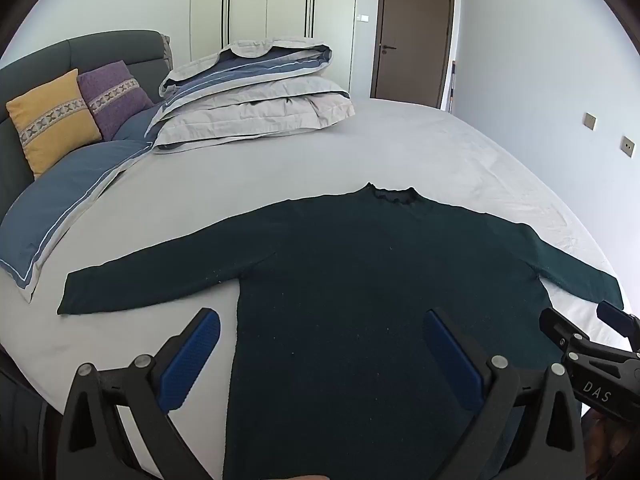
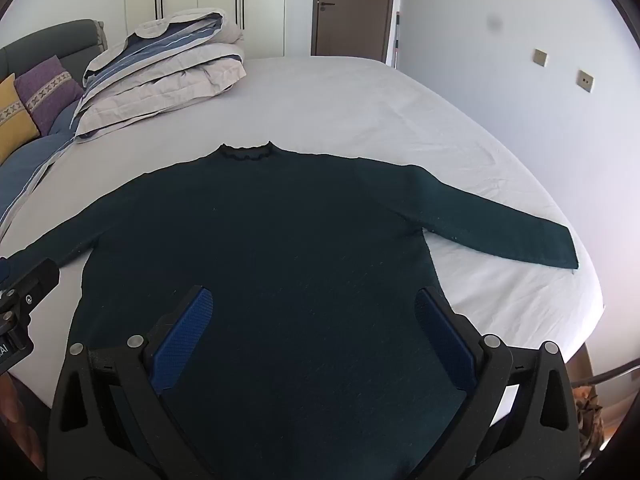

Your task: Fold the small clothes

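A dark green long-sleeved sweater (image 1: pixel 360 272) lies flat on the bed with both sleeves spread out and its collar pointing away from me; it also shows in the right wrist view (image 2: pixel 280 232). My left gripper (image 1: pixel 322 330) is open and empty, above the sweater's lower left part, its left finger over the sheet. My right gripper (image 2: pixel 314 306) is open and empty above the sweater's lower body. The right gripper also shows at the right edge of the left wrist view (image 1: pixel 580 326).
The bed has a light grey sheet (image 1: pixel 280 168). A folded duvet (image 1: pixel 256 96) lies at the far left. Yellow and purple cushions (image 1: pixel 76 108) lean on the grey headboard. The bed's right edge (image 2: pixel 592 312) is close to the right sleeve.
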